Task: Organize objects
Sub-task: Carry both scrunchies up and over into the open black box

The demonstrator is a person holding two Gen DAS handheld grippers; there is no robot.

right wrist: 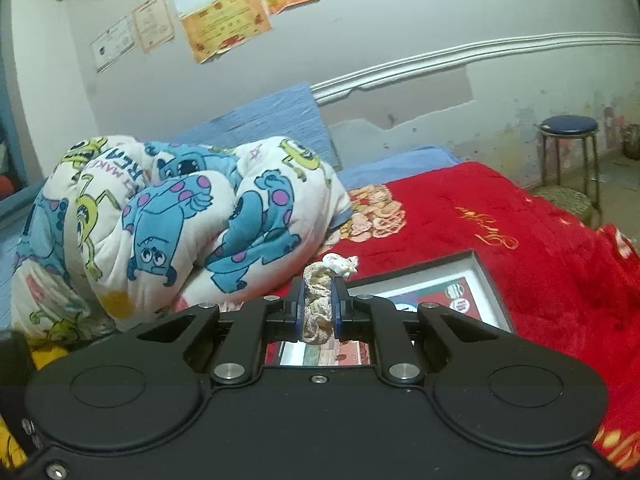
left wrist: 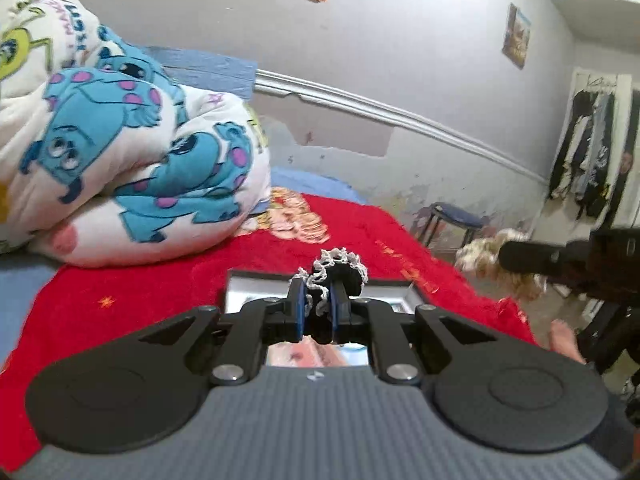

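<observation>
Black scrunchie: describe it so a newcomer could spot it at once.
On the red blanket lies a framed picture. Above it, the left tool pinches the black scrunchie. Its white lace trim sets it apart from the beige scrunchie in the right tool.

1. The picture frame [left wrist: 240, 280] is mostly hidden behind the left gripper [left wrist: 318, 300].
2. The cream lace thing [left wrist: 480, 258] at the right is blurry.
3. The cartoon quilt [left wrist: 120, 140] is cut off at the left edge.
</observation>
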